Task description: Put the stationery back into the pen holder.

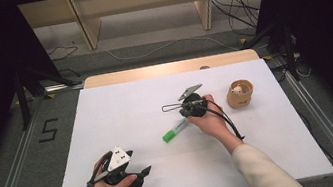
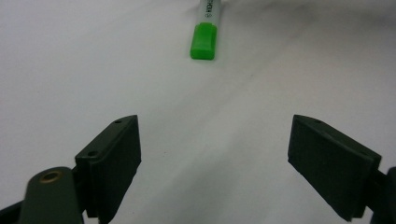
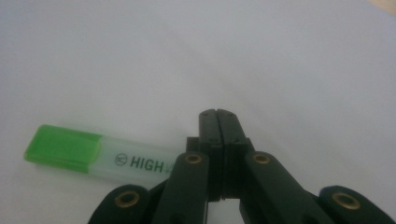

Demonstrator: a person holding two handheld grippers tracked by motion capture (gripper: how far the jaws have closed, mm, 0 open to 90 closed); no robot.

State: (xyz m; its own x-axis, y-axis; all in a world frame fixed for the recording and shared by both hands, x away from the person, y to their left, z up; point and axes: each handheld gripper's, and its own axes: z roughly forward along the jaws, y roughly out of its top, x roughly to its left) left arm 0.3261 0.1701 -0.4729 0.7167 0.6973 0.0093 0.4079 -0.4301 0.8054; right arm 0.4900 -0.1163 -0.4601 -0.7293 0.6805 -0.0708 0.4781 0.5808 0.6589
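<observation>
High view: the highlighter (image 1: 176,130) lies at frame centre on the table (image 1: 121,110), just below the right gripper (image 1: 184,107); the left gripper (image 1: 139,174) waits at lower left. Approach across the barrel, not the cap. The cup (image 1: 240,94) contents are unclear.

Left gripper view: jaws released, empty; the green cap sits at top centre, barrel cut off.

Right gripper view: jaws clenched on nothing; marker at lower left, its far end hidden behind the linkage.

thing: highlighter pen (image 1: 176,130) (image 2: 206,29) (image 3: 100,156)
look: bright green cap, pale translucent barrel with dark print reading "HIGH"
state: capped
pose: lying flat, slanted across the table, cap toward the person's left
place: mid-table on the white surface
</observation>
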